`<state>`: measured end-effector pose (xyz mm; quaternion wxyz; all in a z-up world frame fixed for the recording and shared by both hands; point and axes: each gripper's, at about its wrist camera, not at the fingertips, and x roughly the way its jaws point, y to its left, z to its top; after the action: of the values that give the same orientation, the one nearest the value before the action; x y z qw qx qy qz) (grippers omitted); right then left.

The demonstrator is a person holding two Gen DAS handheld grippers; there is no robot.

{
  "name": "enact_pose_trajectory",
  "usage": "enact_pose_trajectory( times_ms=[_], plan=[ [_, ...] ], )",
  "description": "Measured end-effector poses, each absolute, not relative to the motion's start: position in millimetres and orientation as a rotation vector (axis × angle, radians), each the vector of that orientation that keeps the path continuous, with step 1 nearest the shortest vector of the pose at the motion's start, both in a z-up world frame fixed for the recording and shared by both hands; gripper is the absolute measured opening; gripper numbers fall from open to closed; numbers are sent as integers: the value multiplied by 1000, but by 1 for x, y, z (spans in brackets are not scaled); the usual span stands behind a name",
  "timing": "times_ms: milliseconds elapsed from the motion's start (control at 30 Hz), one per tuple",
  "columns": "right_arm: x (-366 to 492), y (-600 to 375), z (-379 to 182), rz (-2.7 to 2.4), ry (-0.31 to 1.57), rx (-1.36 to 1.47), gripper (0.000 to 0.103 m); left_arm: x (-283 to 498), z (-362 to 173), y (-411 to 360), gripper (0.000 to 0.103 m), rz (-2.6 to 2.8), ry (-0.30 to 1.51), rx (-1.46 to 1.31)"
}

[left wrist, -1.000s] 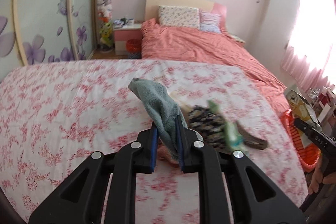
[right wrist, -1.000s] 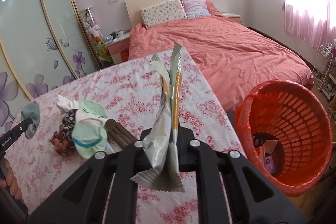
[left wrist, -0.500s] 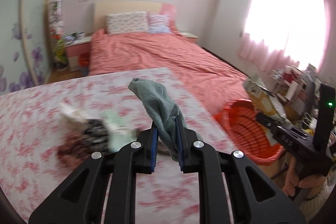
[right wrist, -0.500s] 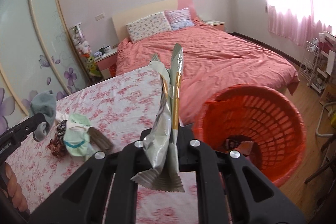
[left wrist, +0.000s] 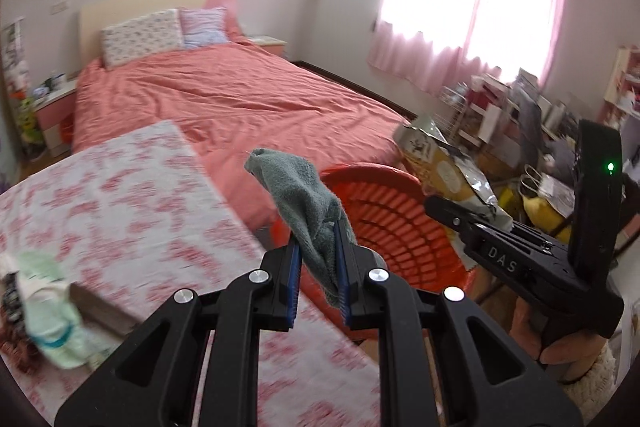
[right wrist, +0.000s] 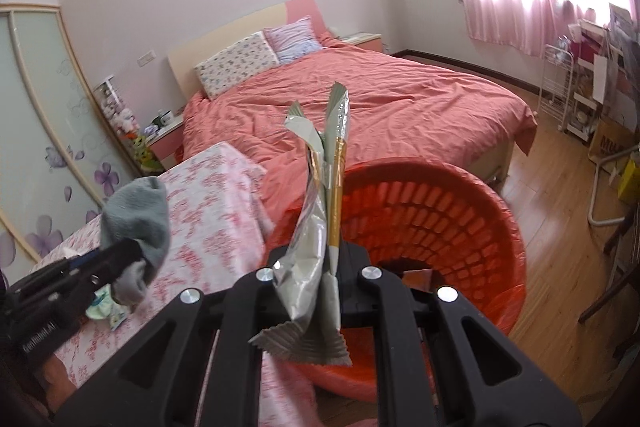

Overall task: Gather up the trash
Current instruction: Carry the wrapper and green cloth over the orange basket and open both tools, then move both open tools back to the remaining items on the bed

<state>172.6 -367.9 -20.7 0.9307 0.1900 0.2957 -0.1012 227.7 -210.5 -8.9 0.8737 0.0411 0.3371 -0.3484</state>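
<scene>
My left gripper is shut on a grey-green sock and holds it in the air near the table's right edge, beside the orange basket. My right gripper is shut on a silver and gold snack wrapper and holds it over the near rim of the orange basket. The sock and the left gripper show at the left of the right wrist view. The wrapper and the right gripper show at the right of the left wrist view.
A table with a pink floral cloth holds a pale green packet, a brown flat thing and other clutter at its left. A pink bed lies behind. Cluttered shelves stand at right. The basket holds some trash.
Both grippers have swung right, from over the table toward the orange basket, each still holding its item. The basket is now closer and more central in both views.
</scene>
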Motion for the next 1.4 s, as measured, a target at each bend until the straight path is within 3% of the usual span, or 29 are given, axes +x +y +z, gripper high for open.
enact_pose_trajectory(
  times_ms=[200,267,333,367,833,1400],
  plan=[
    [179,-400,-34,-228,611,422,17,233,-23,-253,16,-779,741,122],
    [182,-409,-39,-245,607,431,24,236,-28,-260,32,-784,758,126],
    [184,-416,-43,-260,605,446,38,237,-32,-263,49,-768,763,130],
    [185,-421,-47,-270,605,455,39,237,-34,-264,53,-755,763,138],
    [171,-399,-45,-317,594,393,61,225,-25,-184,72,-485,698,167],
    [216,-224,-50,-42,717,214,62,216,-26,7,79,-51,678,93]
  ],
)
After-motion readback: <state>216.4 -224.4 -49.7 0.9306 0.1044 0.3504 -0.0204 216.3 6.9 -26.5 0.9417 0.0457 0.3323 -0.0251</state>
